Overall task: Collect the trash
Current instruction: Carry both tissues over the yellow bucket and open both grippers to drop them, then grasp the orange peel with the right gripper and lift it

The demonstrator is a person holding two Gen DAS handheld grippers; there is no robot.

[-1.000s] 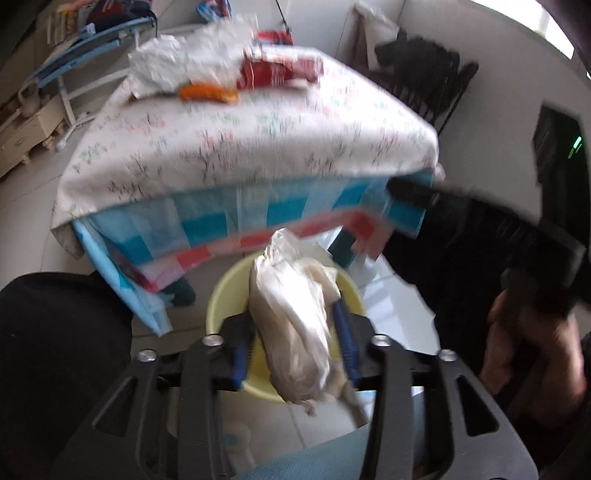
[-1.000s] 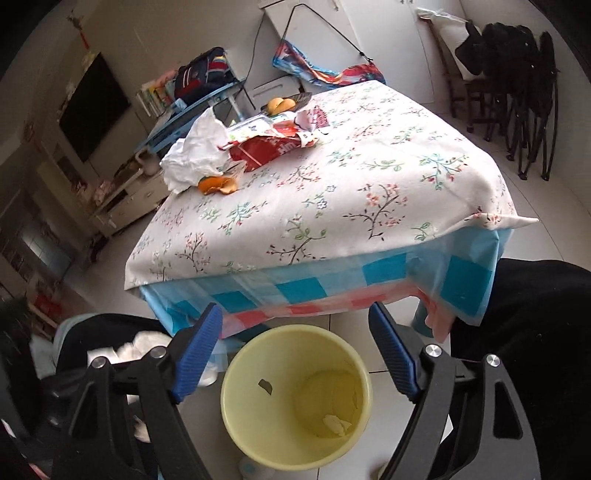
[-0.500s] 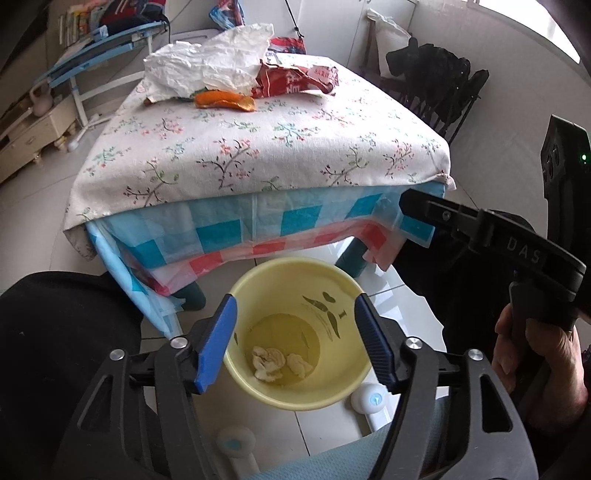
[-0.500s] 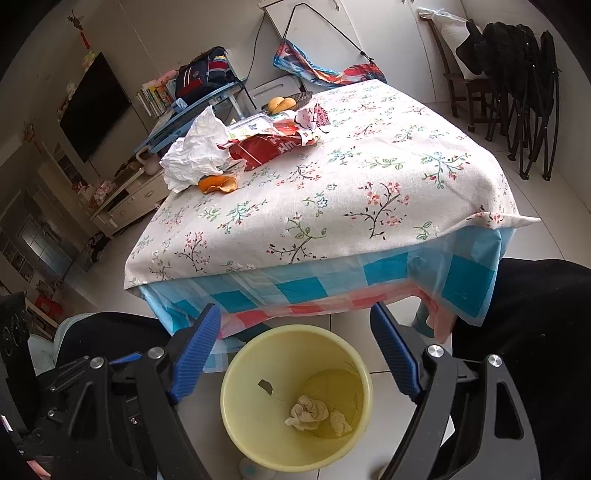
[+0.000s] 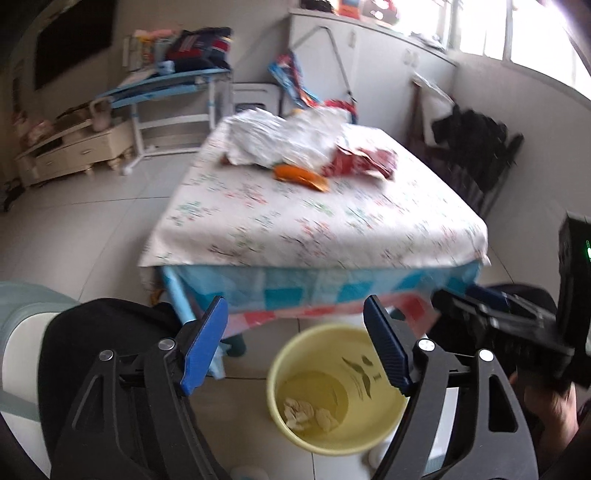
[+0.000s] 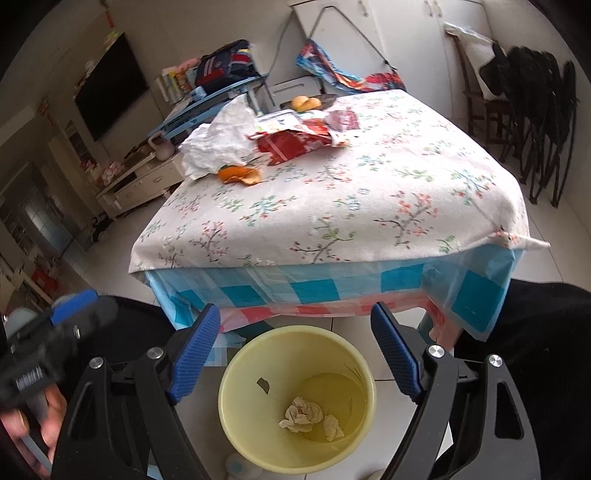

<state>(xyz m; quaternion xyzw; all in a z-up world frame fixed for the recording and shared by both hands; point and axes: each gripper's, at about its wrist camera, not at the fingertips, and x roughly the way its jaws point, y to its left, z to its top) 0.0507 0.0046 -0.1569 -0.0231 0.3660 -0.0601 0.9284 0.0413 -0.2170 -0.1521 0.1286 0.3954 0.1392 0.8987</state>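
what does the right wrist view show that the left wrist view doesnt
Only the right wrist view: two yellow fruits at the table's far edge, and the left tongs from the side.

Only the left wrist view: bright windows and the right tongs, whose jaws cannot be made out.

Both: the yellow bin holding crumpled tissue, plus orange peel, white paper and red wrapper on the table.
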